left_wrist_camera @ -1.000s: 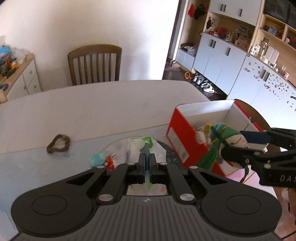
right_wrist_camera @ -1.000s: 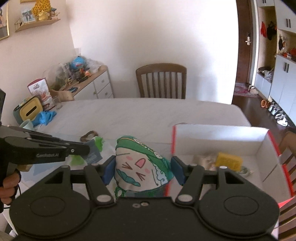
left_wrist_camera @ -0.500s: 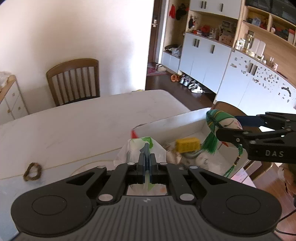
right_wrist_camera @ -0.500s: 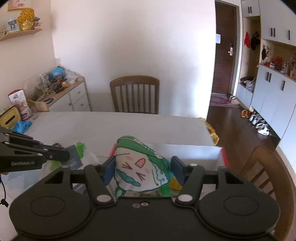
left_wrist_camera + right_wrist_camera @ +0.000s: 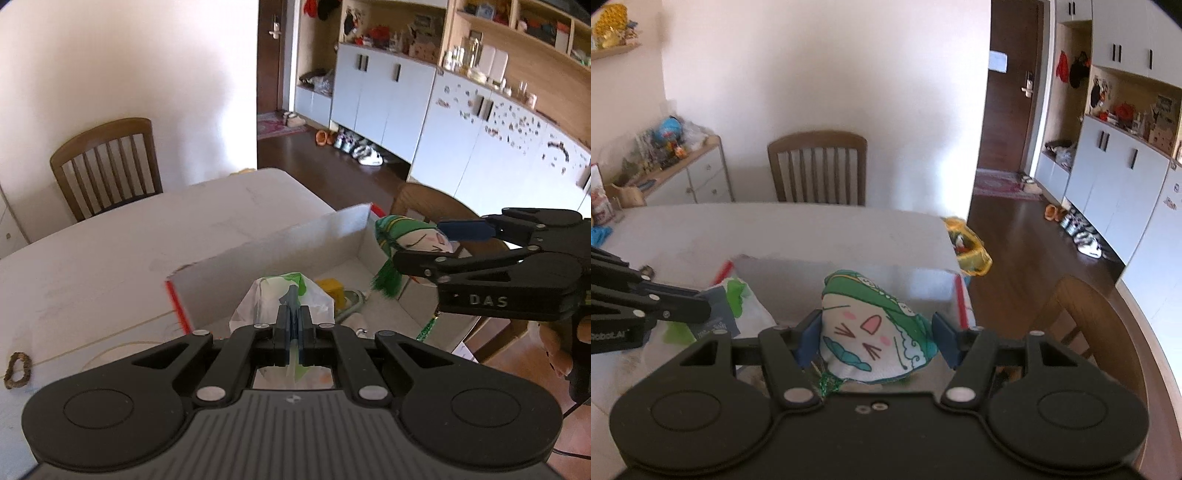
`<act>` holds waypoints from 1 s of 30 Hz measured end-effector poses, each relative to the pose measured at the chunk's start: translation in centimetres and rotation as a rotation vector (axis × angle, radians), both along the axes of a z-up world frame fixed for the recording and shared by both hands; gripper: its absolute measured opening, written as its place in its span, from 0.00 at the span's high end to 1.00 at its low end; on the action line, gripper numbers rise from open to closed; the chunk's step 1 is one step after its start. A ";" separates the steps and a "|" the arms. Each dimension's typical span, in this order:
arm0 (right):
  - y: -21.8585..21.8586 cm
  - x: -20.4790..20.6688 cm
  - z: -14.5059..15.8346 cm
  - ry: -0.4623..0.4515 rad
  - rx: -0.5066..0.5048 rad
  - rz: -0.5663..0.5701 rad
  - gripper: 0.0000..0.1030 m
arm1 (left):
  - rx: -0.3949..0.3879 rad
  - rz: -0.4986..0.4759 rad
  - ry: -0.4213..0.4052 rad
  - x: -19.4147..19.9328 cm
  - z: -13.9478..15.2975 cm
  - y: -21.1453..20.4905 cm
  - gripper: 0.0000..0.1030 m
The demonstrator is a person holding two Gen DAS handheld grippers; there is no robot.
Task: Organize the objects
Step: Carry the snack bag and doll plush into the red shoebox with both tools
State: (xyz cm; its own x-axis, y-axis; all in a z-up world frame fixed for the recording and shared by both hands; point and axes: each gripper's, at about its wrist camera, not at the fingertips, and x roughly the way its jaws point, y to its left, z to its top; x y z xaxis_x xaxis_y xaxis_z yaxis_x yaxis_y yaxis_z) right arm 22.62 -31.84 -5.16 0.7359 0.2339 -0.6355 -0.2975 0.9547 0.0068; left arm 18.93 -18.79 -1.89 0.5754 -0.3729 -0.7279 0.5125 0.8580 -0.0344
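My left gripper point(image 5: 294, 300) is shut on a clear plastic bag point(image 5: 273, 301) with green print and holds it over the near end of the red-and-white cardboard box point(image 5: 266, 249). My right gripper point(image 5: 875, 334) is shut on a stuffed pouch point(image 5: 871, 334) with a green cap and a cartoon face. It holds the pouch point(image 5: 406, 238) with its green tassel above the box's right end. The bag point(image 5: 738, 310) and the left gripper point(image 5: 701, 312) also show at the left of the right wrist view. A yellow block point(image 5: 330, 290) and other small items lie inside the box.
The box sits near the right end of a white table point(image 5: 110, 258). A brown braided ring point(image 5: 16, 370) lies on the table at far left. Wooden chairs stand at the far side point(image 5: 107, 166) and right side point(image 5: 1082, 332). A yellow bag point(image 5: 967, 245) hangs past the table's far corner.
Both grippers have moved right with their loads, from beside the box's left wall to above the open box. The pouch now hangs over the box's right end.
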 end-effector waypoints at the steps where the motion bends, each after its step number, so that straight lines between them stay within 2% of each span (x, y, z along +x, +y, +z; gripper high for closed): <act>1: -0.2 0.2 -0.5 0.011 -0.003 -0.002 0.40 | 0.008 -0.001 0.005 0.1 -0.4 -0.5 0.96; 16: 0.5 1.2 -5.3 0.139 -0.063 0.082 0.39 | 0.141 0.033 0.094 1.0 -6.3 -3.5 0.96; 24: 0.2 1.8 -7.0 0.194 -0.079 0.111 0.38 | 0.165 0.033 0.120 1.0 -7.6 -4.0 0.96; 30: 0.3 1.5 -7.4 0.189 -0.093 0.137 0.36 | 0.175 0.046 0.133 1.0 -8.1 -4.2 0.96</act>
